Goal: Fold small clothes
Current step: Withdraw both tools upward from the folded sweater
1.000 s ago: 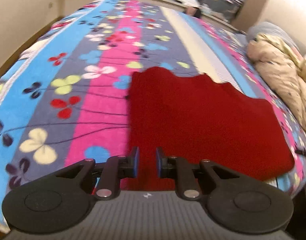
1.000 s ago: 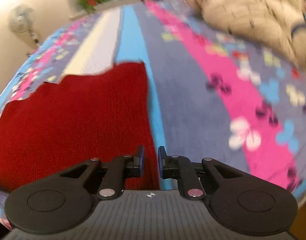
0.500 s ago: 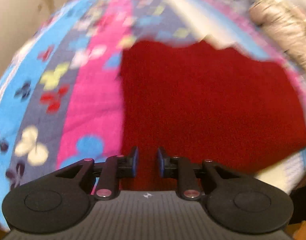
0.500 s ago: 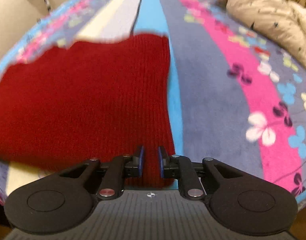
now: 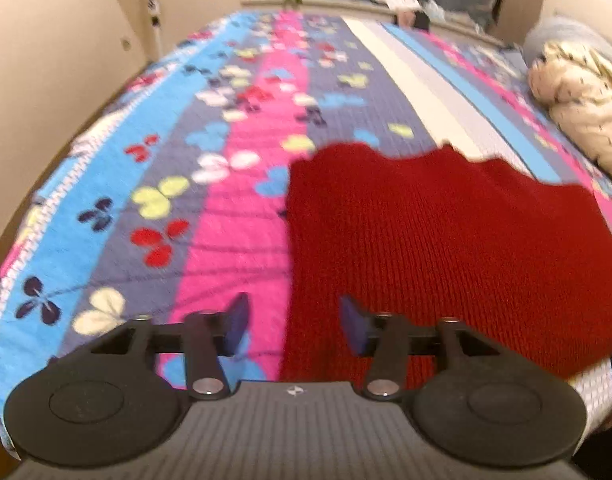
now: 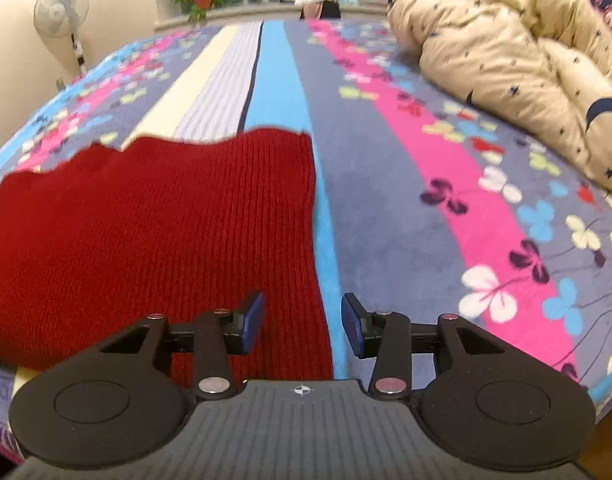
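On the flowered bedspread point(image 5: 234, 184) lies the red knit garment point(image 5: 445, 248), spread flat. Over its near left corner I hold my left gripper point(image 5: 292, 330), jaws wide apart and empty; my right gripper point(image 6: 302, 328) straddles the near right edge, also spread wide, gripping nothing. Beige quilt point(image 6: 505, 52) sits far right.

Red knit garment point(image 5: 445, 240) on flowered bedspread point(image 5: 178, 184)
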### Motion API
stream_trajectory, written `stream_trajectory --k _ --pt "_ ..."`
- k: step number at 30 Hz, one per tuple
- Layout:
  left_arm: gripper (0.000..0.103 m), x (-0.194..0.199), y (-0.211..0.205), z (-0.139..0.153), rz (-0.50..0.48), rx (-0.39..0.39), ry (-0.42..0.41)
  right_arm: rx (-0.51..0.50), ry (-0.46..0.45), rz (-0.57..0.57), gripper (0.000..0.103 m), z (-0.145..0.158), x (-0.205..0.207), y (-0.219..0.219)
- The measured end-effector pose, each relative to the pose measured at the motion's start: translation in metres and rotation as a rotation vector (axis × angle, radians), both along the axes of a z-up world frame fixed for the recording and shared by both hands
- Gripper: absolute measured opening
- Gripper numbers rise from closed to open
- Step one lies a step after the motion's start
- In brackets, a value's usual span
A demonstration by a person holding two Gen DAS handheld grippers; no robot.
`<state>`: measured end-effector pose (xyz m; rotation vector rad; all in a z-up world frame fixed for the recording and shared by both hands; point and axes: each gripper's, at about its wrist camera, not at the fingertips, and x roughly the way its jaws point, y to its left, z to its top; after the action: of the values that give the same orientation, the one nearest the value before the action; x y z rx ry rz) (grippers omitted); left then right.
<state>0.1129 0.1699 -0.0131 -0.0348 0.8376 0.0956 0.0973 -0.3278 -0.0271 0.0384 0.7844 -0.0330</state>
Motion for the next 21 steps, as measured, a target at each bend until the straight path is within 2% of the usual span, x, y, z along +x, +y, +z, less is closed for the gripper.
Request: stream_trajectory --k 3,7,11,13,14,17,20,21 --pt "0.072 -0.007 0.0 0.016 0.006 0.024 -0.083 0.008 -0.058 -0.006 0.049 0.008 -0.004 0.008" --pt "0.074 -0.015 -0.003 0.028 -0.003 0.098 -0.166 -0.022 -0.132 -0.025 0.054 0.017 -0.007 0.023" --pt "0.074 -0.015 -0.002 0.038 -0.034 0.12 -0.184 -0.023 -0.119 -0.016 0.054 0.02 -0.003 0.037" --pt "0.078 -0.012 -0.001 0.046 -0.07 0.131 -0.186 -0.031 -0.105 -0.017 0.054 0.019 -0.001 0.045" --pt "0.083 -0.011 -0.002 0.05 -0.088 0.146 -0.198 -0.021 -0.101 -0.011 0.054 0.02 -0.001 0.049" --pt "0.084 -0.009 -0.001 0.056 -0.146 0.206 -0.25 -0.013 -0.102 0.015 0.054 0.021 0.0 0.063" --pt "0.084 -0.007 0.008 0.039 -0.082 0.194 -0.275 -0.019 -0.094 0.04 0.054 0.02 0.001 0.079" --pt "0.084 -0.002 0.012 0.029 -0.067 0.164 -0.208 -0.019 -0.091 0.049 0.054 0.019 0.002 0.085"
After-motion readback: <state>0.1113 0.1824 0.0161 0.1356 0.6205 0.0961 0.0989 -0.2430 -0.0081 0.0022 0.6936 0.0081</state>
